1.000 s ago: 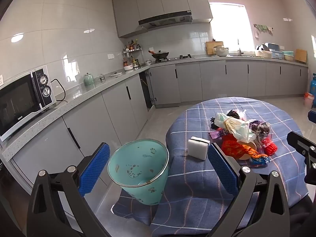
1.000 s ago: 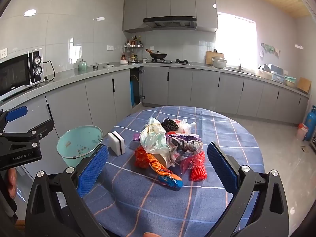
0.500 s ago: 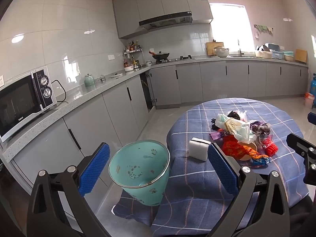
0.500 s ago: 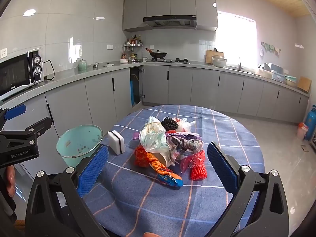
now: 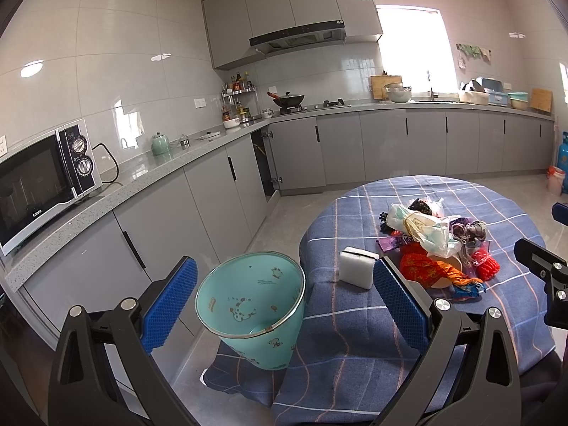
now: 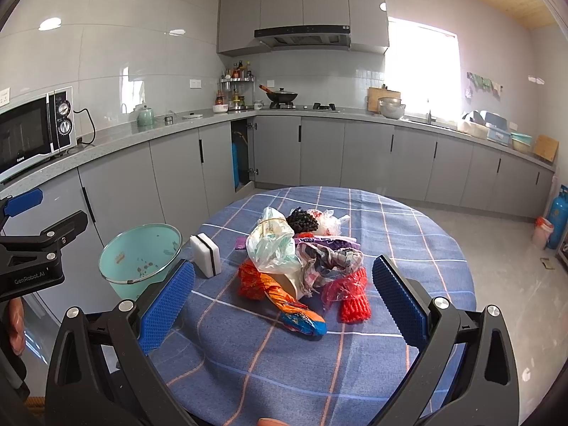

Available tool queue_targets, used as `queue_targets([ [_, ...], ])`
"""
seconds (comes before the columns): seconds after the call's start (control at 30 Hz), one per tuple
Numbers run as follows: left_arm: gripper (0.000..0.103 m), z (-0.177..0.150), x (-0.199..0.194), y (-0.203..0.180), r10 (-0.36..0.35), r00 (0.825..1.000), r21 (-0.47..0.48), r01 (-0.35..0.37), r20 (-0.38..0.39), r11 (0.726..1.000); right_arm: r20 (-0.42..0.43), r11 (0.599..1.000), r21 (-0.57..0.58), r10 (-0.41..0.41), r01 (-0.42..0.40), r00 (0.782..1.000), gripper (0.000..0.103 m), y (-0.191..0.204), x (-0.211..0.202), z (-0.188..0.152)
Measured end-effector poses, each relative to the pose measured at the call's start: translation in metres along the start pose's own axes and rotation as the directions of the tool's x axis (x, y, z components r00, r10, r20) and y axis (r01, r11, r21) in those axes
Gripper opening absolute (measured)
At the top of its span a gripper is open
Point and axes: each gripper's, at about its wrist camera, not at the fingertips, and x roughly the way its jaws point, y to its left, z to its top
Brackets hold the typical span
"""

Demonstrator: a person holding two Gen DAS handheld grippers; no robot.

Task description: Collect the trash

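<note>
A heap of trash (image 6: 301,259) lies mid-table: a clear plastic bag, orange and red wrappers, a red net, dark scraps. The same trash heap (image 5: 433,248) shows at right in the left wrist view. A teal bin (image 5: 252,305) stands on the floor by the table's left edge, seen also as the teal bin (image 6: 140,259). My left gripper (image 5: 284,305) is open, with the bin's mouth between its pads but farther off. My right gripper (image 6: 284,301) is open, held above the table short of the heap, nothing in it.
A white sponge block (image 6: 206,255) stands on the blue checked tablecloth (image 6: 408,248) near the bin. Grey cabinets and a counter with a microwave (image 5: 39,184) run along the left and back. An orange gas cylinder area and blue cylinder (image 6: 557,220) sit far right.
Both views have shifted only slightly; the left gripper has eased a little higher over the bin. Nothing has been picked up or released.
</note>
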Motion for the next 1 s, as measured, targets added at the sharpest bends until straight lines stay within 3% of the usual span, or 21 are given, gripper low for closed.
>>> queue_targets([
  [1.0, 0.098, -0.0009, 0.0015, -0.0003, 0.007, 1.000, 0.004, -0.007, -0.001, 1.000, -0.006, 1.000, 0.008, -0.002, 0.002, 1.000, 0.099, -0.0051, 0.0052, 0.0000],
])
